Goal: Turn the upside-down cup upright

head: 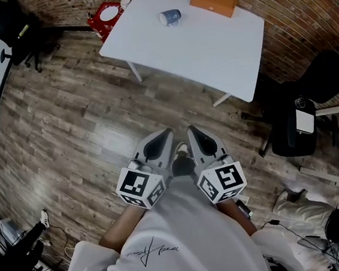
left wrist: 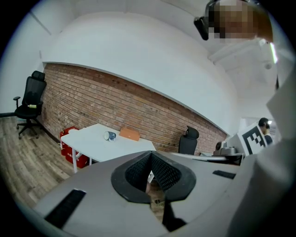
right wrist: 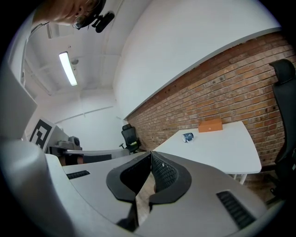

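The person is standing on the wooden floor (head: 86,140), well apart from the white tabletop (head: 208,49), and is holding both tools close to the body. The left tool (head: 166,133) is showing its jaws drawn together at the tips with nothing between them, and the right tool (head: 192,131), just beside it, is pinched closed the same way and is gripping nothing. The blue cup (head: 170,17) is lying on its side at the far part of the tabletop, near an orange box (head: 212,0) sitting to its right. A red crate (head: 106,18) is resting on the floor beyond the tabletop's far left corner.
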The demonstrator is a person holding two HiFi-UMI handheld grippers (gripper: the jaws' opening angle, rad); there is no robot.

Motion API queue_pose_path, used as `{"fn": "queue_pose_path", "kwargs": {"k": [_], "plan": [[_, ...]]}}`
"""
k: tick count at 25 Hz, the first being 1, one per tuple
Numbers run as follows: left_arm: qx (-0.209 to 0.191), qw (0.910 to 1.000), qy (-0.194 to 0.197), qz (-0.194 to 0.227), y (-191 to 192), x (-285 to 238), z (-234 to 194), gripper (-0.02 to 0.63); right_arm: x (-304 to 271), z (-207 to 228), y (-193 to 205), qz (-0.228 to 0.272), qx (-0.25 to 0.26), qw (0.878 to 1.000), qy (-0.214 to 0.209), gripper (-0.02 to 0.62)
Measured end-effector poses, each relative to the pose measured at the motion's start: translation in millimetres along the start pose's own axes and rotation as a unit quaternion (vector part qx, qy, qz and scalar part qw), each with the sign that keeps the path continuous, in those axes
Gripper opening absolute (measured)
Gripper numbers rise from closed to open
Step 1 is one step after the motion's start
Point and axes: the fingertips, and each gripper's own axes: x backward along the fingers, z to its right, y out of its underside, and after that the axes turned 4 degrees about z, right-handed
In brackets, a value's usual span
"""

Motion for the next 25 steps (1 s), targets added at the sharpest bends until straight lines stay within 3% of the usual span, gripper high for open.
{"fn": "queue_pose_path", "kwargs": {"k": [13, 25], "plan": [[-0.031, 0.9994, -0.013, 0.002, -13, -19, 13, 0.009, -5, 18, -13, 0.010, -0.013, 1.000, -0.022, 0.021], [-0.024, 0.9996, -0.011, 0.007, -18, -40, 7, 0.009, -17, 27, -23, 0.017, -0.005, 0.999, -0.026, 0.020]]}}
